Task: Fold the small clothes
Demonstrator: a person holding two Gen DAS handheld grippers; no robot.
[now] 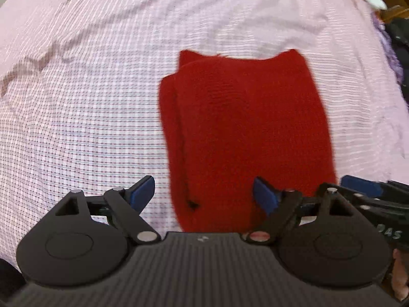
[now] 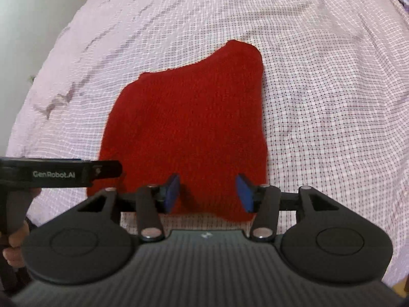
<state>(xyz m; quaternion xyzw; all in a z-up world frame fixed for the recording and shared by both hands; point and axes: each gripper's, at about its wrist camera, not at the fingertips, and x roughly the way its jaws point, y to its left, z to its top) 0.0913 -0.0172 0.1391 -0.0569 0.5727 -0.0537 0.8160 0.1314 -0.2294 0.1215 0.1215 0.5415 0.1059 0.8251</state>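
A red knit garment (image 1: 242,128) lies folded into a tall rectangle on the pink checked bedsheet (image 1: 76,102), with a doubled layer along its left side. My left gripper (image 1: 204,193) hovers open over its near left corner, one blue pad above the sheet and the other above the cloth. In the right wrist view the same garment (image 2: 186,128) lies flat, and my right gripper (image 2: 207,193) stands open above its near edge with nothing pinched. The left gripper (image 2: 102,170) shows at that view's left; the right gripper (image 1: 365,186) shows at the left view's right edge.
The bedsheet (image 2: 332,102) is wrinkled toward the far left. A heap of purple and dark clothes (image 1: 393,51) sits at the bed's right edge. A pale wall (image 2: 25,12) borders the far left. A hand (image 2: 15,238) grips the left tool's handle.
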